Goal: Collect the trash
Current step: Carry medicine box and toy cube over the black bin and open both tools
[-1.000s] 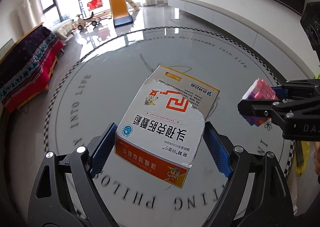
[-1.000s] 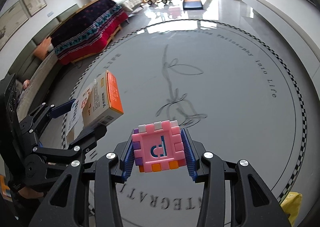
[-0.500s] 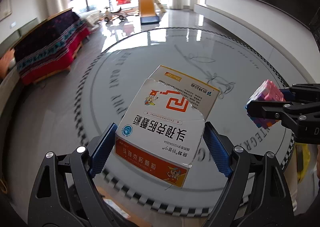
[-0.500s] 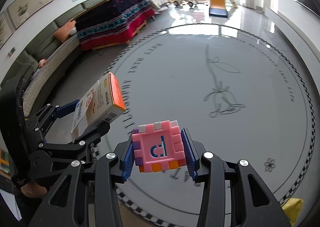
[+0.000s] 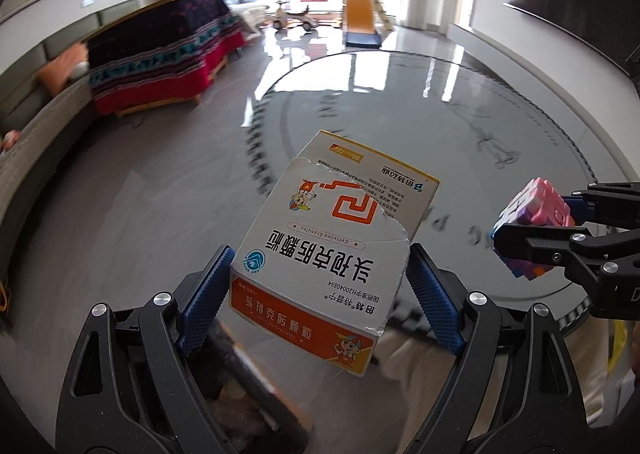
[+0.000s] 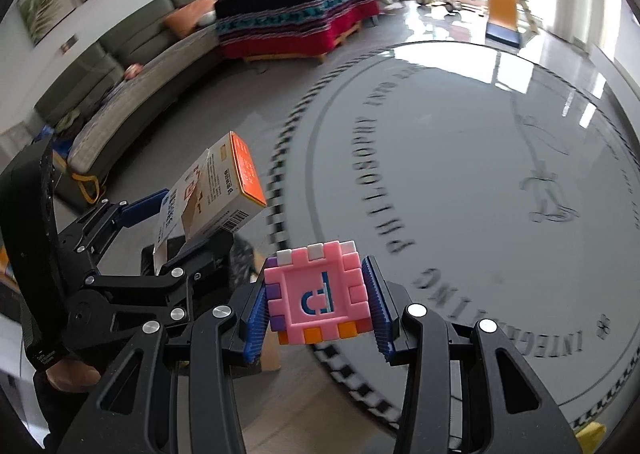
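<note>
My left gripper [image 5: 320,286] is shut on a torn white and orange medicine box [image 5: 332,238], held by its sides between the blue pads. The box is in the air past the left edge of the round grey table [image 5: 460,126]. In the right wrist view the same medicine box [image 6: 212,190] shows at the left in the left gripper [image 6: 172,230]. My right gripper [image 6: 318,294] is shut on a pink foam block cube [image 6: 316,292] with a blue letter on its face. The cube [image 5: 532,226] also shows at the right edge of the left wrist view.
Below the left gripper there is a dark opening with blurred contents [image 5: 236,386]. A green sofa [image 6: 132,66] runs along the left wall, and a low table under a red patterned cloth [image 6: 296,22] stands behind. A yellow thing [image 6: 588,436] lies at the table's lower right rim.
Both grippers have swung left, from over the middle of the table to its left edge and beyond. The box and the cube stayed gripped throughout.
</note>
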